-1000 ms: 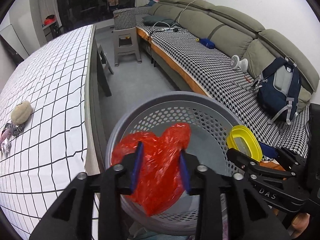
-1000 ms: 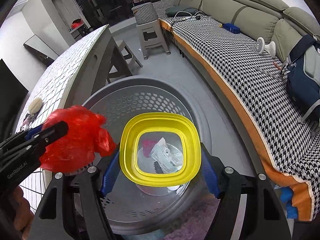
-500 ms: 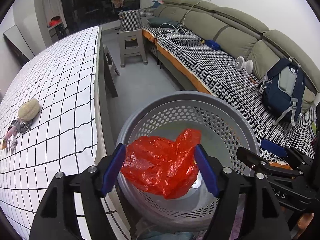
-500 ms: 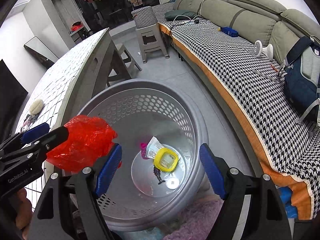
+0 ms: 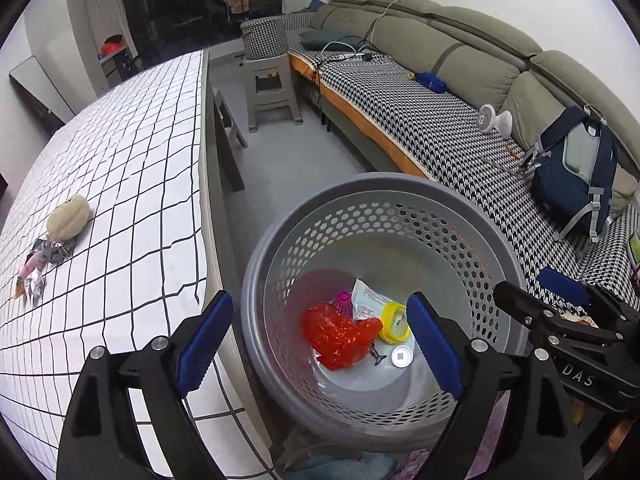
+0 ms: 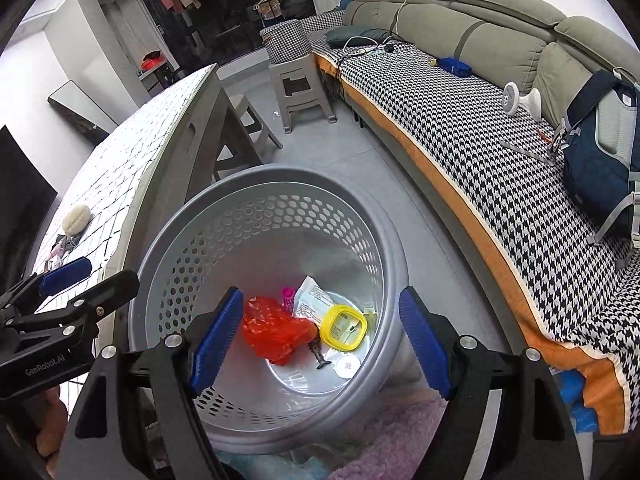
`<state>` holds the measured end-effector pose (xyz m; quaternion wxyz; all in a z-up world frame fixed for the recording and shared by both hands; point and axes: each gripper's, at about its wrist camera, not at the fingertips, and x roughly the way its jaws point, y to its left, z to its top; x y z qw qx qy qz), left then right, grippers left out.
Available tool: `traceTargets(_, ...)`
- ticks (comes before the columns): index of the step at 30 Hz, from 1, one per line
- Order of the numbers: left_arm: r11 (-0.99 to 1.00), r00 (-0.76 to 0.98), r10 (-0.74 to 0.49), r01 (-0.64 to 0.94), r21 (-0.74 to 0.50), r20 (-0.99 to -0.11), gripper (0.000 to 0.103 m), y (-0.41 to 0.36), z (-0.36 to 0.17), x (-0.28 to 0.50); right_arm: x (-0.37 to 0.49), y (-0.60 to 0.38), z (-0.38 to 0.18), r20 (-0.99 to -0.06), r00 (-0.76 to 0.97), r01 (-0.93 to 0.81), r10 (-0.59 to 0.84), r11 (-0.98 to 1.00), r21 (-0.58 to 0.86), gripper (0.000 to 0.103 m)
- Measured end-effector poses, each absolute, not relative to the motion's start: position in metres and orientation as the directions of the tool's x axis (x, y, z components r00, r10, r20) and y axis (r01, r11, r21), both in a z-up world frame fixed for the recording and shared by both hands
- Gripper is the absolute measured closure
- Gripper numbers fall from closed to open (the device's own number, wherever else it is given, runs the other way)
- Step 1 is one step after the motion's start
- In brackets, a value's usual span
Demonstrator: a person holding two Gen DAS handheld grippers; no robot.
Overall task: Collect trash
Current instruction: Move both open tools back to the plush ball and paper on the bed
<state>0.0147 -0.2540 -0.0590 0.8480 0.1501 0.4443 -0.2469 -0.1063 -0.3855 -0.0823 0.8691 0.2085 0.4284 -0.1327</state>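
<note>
A grey perforated basket (image 5: 400, 188) (image 6: 256, 178) stands on the floor beside the table. At its bottom lie a red plastic bag (image 5: 338, 334) (image 6: 276, 332), a yellow-rimmed lid (image 5: 394, 322) (image 6: 343, 327), a white wrapper (image 5: 366, 300) (image 6: 312, 300), a pink item (image 6: 288, 295) and a small white cap (image 6: 347, 365). My left gripper (image 5: 320, 344) is open and empty above the basket. My right gripper (image 6: 320, 344) is open and empty above it too. More scraps (image 5: 36, 264) and a beige pouch (image 5: 68, 216) lie on the table.
The table with a white grid cloth (image 5: 120, 184) is left of the basket. A sofa with a houndstooth cover (image 5: 440, 132) runs along the right, with a navy backpack (image 5: 572, 168) and a small fan (image 5: 494, 118). A grey stool (image 5: 268, 88) stands farther back.
Both grippers opened. The yellow lid dropped into the basket first, then the red bag fell from my left gripper onto the basket's bottom.
</note>
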Motion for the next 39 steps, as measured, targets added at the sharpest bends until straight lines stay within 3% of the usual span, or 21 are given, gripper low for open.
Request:
traceTargets(19, 0.879, 0.552, -0.283, 0.476, 0.018, -0.785, 0.01, -0.216, -0.038, 0.015, -0.099, -0.354, -0.075, -0.778, 0.628, 0.336, 0.003, 0.901, 0.275, 0.027)
traceTargets(39, 0.982, 0.655, -0.116, 0.186, 0.011, -0.747, 0.009, -0.051, -0.028, 0.06, -0.01, -0.231, -0.045, -0.745, 0.653, 0.092, 0.136, 0.962, 0.257, 0.027)
